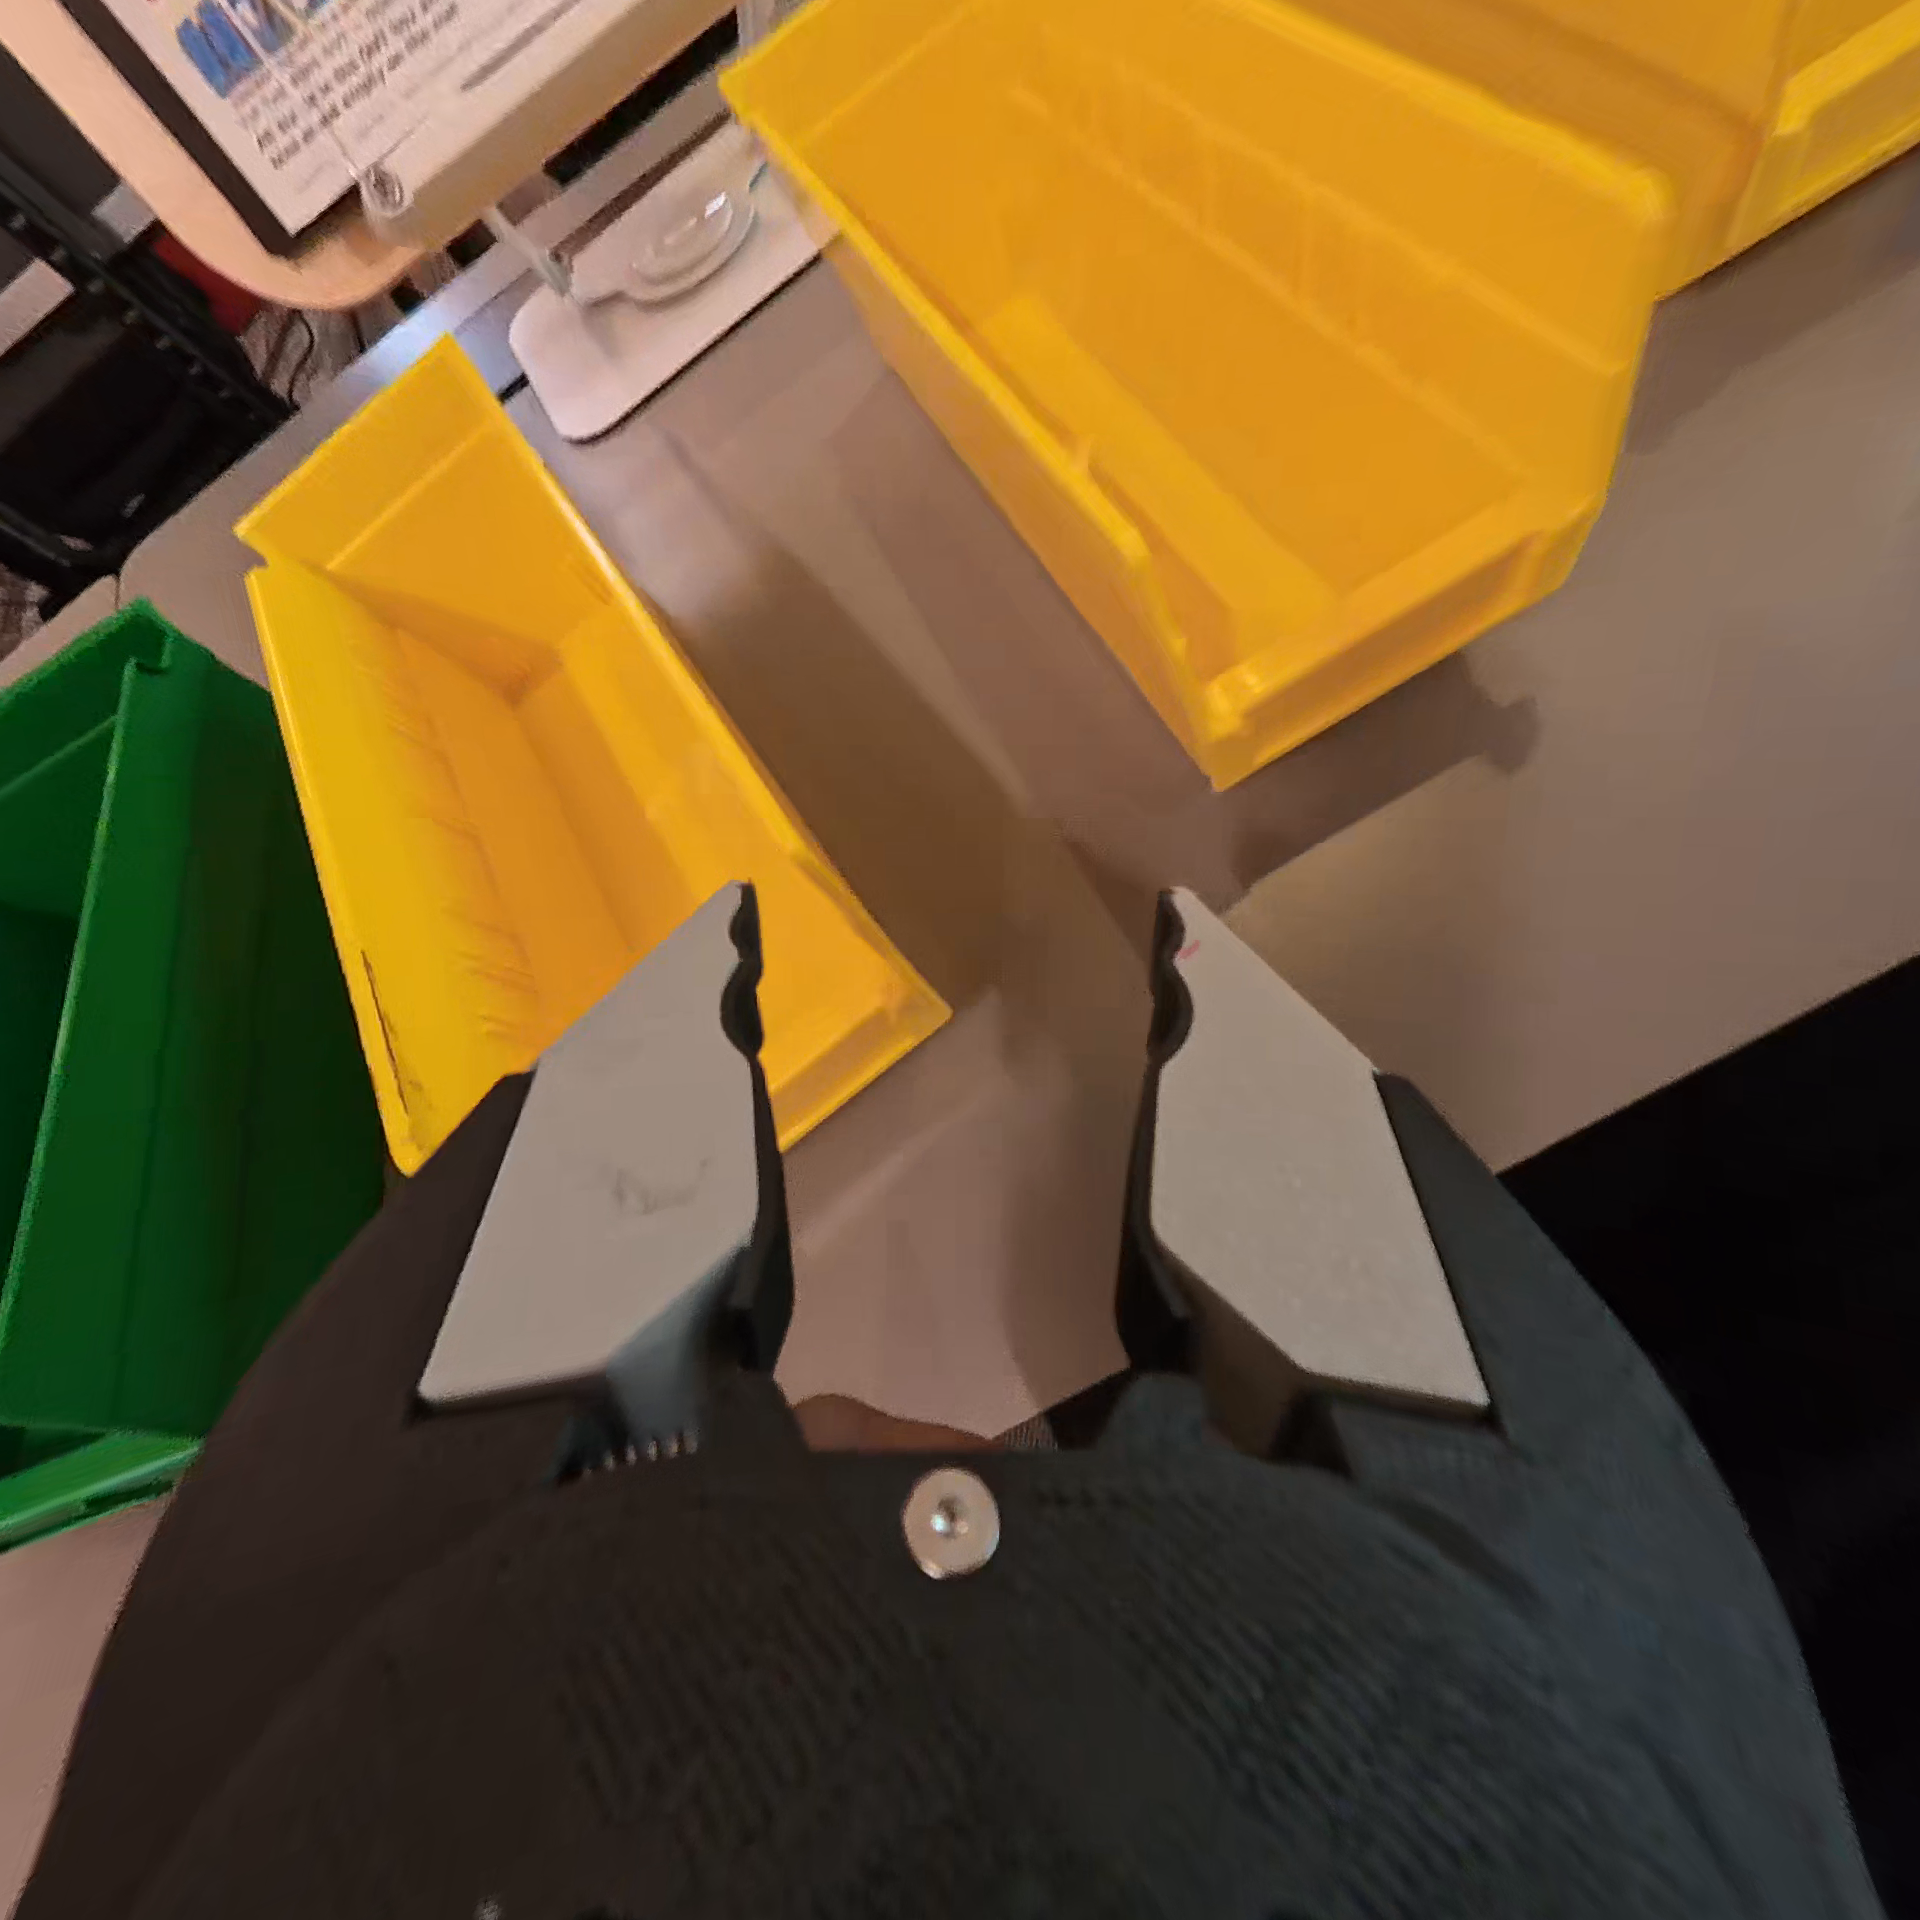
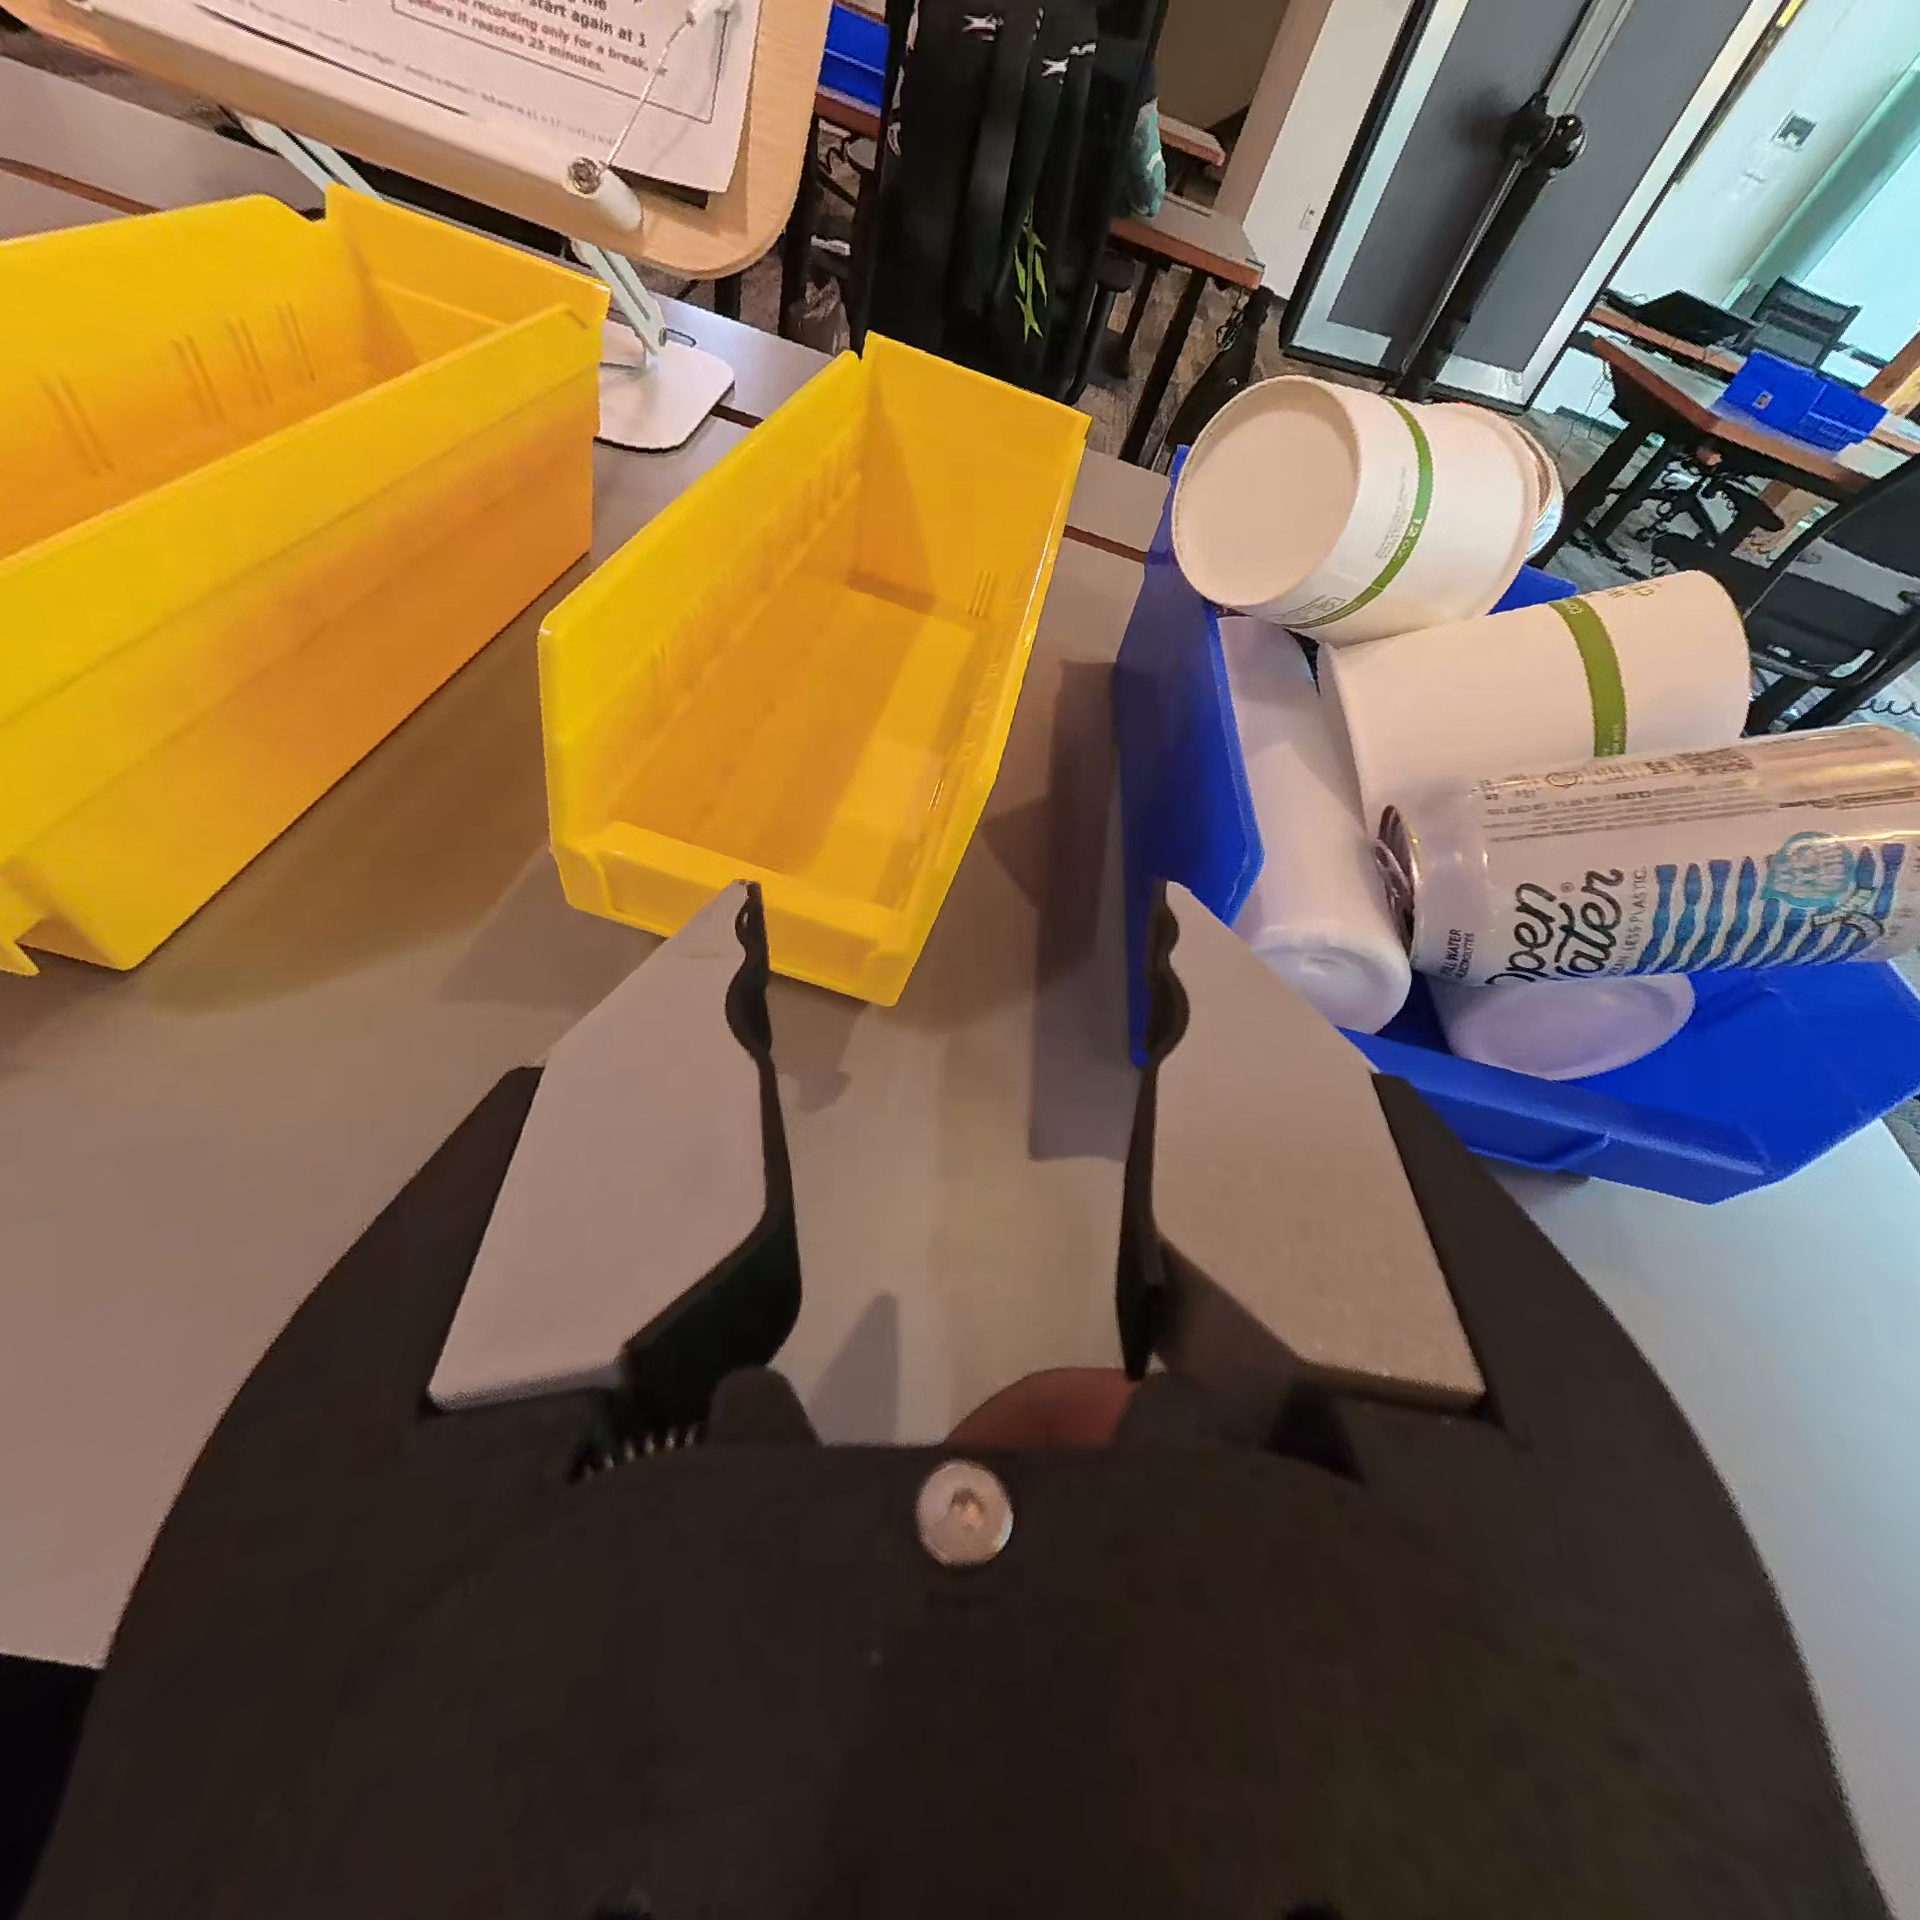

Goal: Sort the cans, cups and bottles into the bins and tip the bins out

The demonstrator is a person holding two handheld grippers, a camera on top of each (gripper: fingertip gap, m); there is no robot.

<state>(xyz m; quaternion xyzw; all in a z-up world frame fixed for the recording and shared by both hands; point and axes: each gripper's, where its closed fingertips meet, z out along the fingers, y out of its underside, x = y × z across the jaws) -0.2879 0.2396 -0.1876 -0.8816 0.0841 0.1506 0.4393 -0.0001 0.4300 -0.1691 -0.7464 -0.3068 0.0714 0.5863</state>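
Grey laminate forms the tabletop (image 2: pixel 208 1143), which carries every bin; its near edge gives way to darkness at the lower right of the left wrist view. Behind it the right wrist view alone shows the room: desks, office chairs, a dark partition and a hanging black bag, all small and distorted by the wide lens.

Largest of the bins is the wide yellow bin (image 1: pixel 1299 343), empty and cut off at the top edge in the left wrist view; in the right wrist view it runs off the left side. A narrow yellow bin (image 2: pixel 810 707) stands just beside it, also empty. The green bin (image 1: pixel 125 987) appears only in the left wrist view, clipped by the frame, its inside mostly hidden. The blue bin (image 2: pixel 1174 727) appears only in the right wrist view, partly cut off at the right.

Inside the blue bin lie white paper cups (image 2: pixel 1351 520) with green bands, tipped on their sides, and a pale can (image 2: pixel 1662 873) lying across them; white items beneath are half buried and hard to identify.

A tilted board holding a printed sheet (image 2: pixel 499 73) stands on a stand behind the bins.

Both the left gripper (image 1: pixel 956 935) and the right gripper (image 2: pixel 951 935) hover over the tabletop with jaws spread, pinching nothing.
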